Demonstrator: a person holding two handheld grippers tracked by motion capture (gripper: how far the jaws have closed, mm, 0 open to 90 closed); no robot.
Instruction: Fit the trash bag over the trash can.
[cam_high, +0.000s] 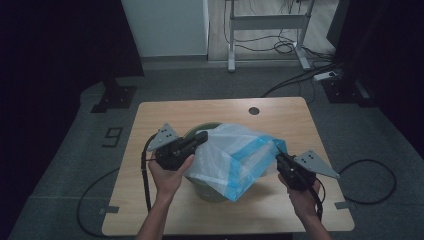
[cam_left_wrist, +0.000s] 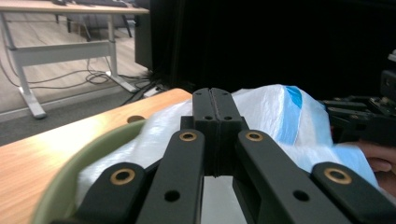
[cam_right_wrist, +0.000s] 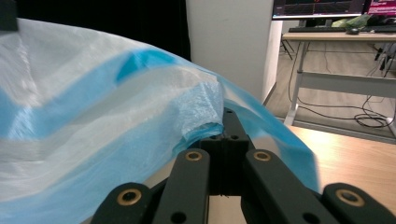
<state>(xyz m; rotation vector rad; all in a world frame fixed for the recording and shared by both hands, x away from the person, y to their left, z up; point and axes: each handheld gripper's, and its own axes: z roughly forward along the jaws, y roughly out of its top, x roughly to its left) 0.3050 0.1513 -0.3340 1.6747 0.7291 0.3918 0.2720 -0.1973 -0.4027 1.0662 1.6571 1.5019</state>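
The white-and-blue plastic bag lies bunched over the green bin near the table's front edge, not yet lining it. The left gripper is closed at the bag's left side and the right gripper pinches its right edge. Spreading the mouth over the rim likely remains.

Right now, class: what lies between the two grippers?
In the high view, a white-and-blue plastic bag stretches from the left gripper to the right gripper, draped over a green bin.
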